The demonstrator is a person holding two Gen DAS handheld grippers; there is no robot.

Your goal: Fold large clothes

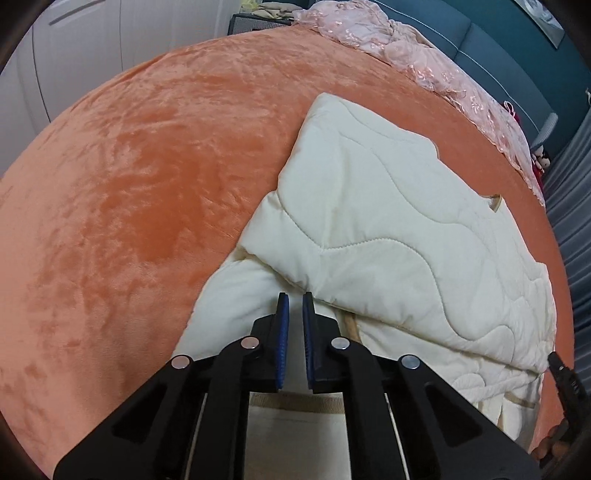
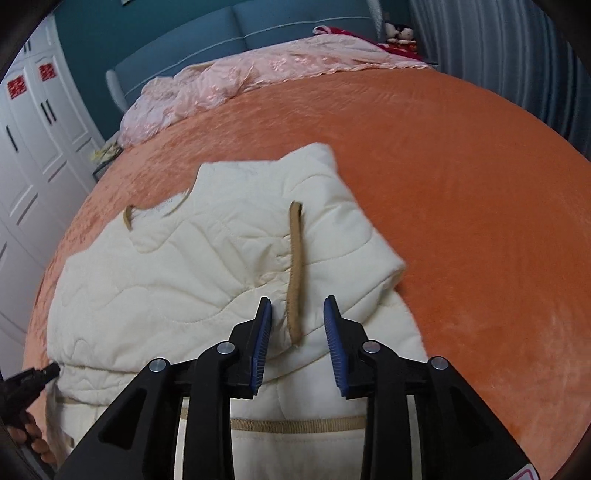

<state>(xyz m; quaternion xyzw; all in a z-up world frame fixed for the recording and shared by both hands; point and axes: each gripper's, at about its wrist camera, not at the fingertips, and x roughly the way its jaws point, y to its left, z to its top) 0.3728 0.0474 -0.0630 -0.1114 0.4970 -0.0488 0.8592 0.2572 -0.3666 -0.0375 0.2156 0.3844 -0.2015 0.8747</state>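
Observation:
A cream quilted jacket (image 1: pixel 388 236) with tan trim lies on the orange bed cover (image 1: pixel 147 177), a sleeve folded across its body. My left gripper (image 1: pixel 294 301) hovers over the jacket's near edge, jaws a narrow gap apart and holding nothing. In the right wrist view the jacket (image 2: pixel 184 266) lies spread below my right gripper (image 2: pixel 297 306), which is open with a tan-edged cuff (image 2: pixel 295 273) lying between its fingers, not gripped. The right gripper's tip also shows in the left wrist view (image 1: pixel 559 365), and the left gripper's tip in the right wrist view (image 2: pixel 44 373).
A pink lace cover (image 2: pixel 240 81) is bunched along the far edge of the bed. A teal headboard (image 2: pixel 221 33) stands behind it. White wardrobe doors (image 2: pixel 33 147) stand at the left, a grey curtain (image 2: pixel 498 48) at the right. Plush toys (image 2: pixel 400 33) sit by the headboard.

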